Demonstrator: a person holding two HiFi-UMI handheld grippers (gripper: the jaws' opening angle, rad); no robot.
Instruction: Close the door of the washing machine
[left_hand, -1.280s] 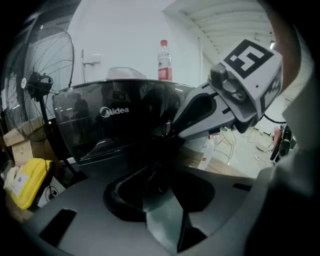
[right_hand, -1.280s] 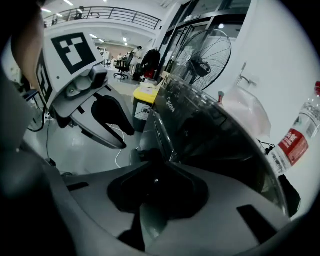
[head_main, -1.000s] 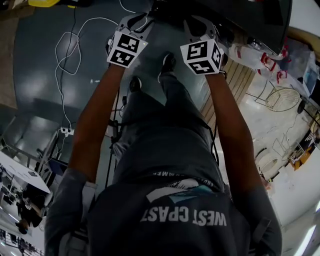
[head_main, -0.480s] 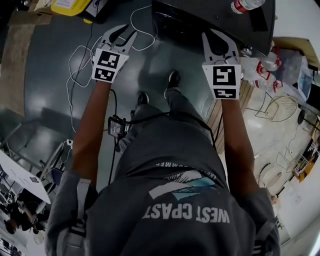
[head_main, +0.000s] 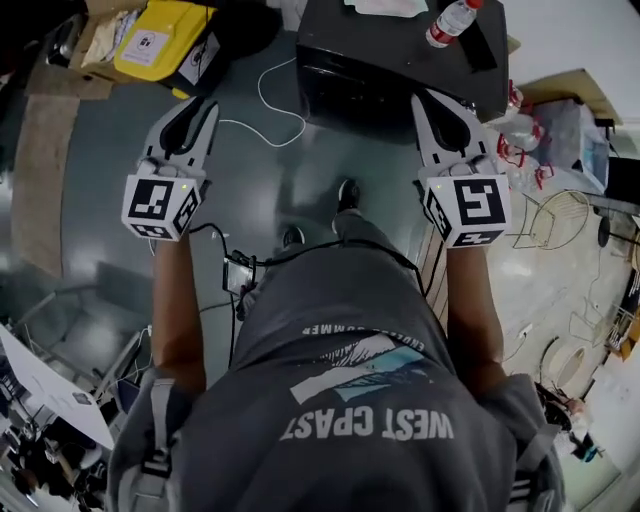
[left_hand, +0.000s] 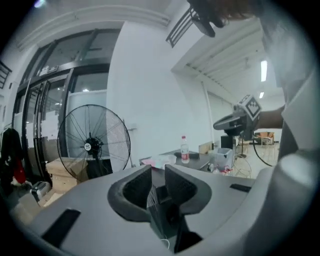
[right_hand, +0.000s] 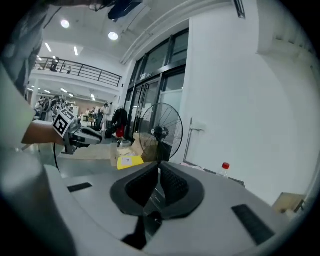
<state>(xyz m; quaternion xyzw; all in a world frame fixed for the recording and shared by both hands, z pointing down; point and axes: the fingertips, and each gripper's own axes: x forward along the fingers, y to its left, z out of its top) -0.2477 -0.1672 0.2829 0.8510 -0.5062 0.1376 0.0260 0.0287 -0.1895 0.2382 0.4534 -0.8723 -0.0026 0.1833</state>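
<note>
Currently listed: left claw (head_main: 200, 110), held at left, jaws closing, narrow gap, nothing between. Right claw (head_main: 428, 102), held at right, jaws closing, almost met, nothing gripped. Washing machine (head_main: 400, 75), black, is placed far centre beyond the feet; bottle (head_main: 445, 22) is stood on top.

The washing machine (head_main: 400, 70) stands on the floor (head_main: 90, 190) just ahead of the person's shoes (head_main: 347, 193), with a water bottle (head_main: 446, 22) upright on its top and a cloth (head_main: 385, 6) left of the bottle, while a cable (head_main: 262, 100), a labelled box (head_main: 160, 40) and a pedestal fan (left_hand: 94, 145) lie to the machine's left.
</note>
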